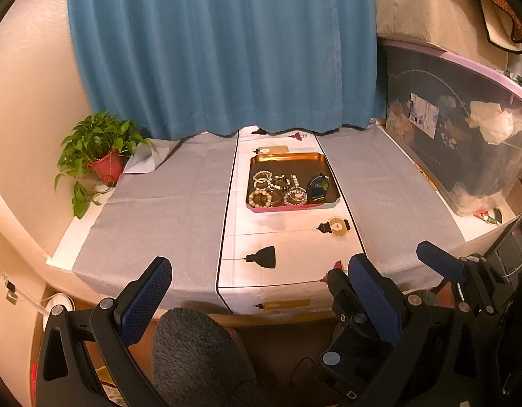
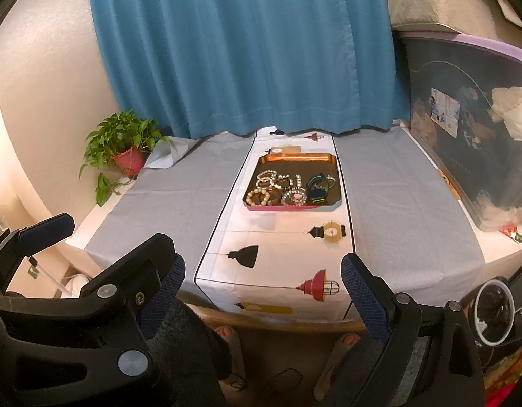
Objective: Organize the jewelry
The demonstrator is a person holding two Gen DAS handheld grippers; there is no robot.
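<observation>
1. Presently, the tray [image 1: 323,162] lay on the white runner [image 1: 284,237], well beyond both grippers and close to the blue curtain [image 1: 223,51].
2. All the jewelry sat inside the tray: bead bracelets [image 1: 272,188] clustered in its near-left part, and a dark watch [image 1: 317,186] stood at their right, near the tray's right wall.
3. The left gripper [image 1: 257,288] hung off the table's near edge, jaws wide and holding nothing. From it the tray lay ahead and slightly right.
4. The right gripper [image 2: 261,288] hung likewise, jaws wide and empty. From it the tray lay almost straight ahead.
5. Judgement: the tray ran slightly longer away from the grippers than across, and neither gripper was clearly nearer to it. The watch lay toward the right gripper's side, the bracelets toward the left's.
6. Judgement: the scene fitted both jewelry heaped in the tray and awaiting sorting, and jewelry already gathered into the tray. The pictures did not settle which.
</observation>
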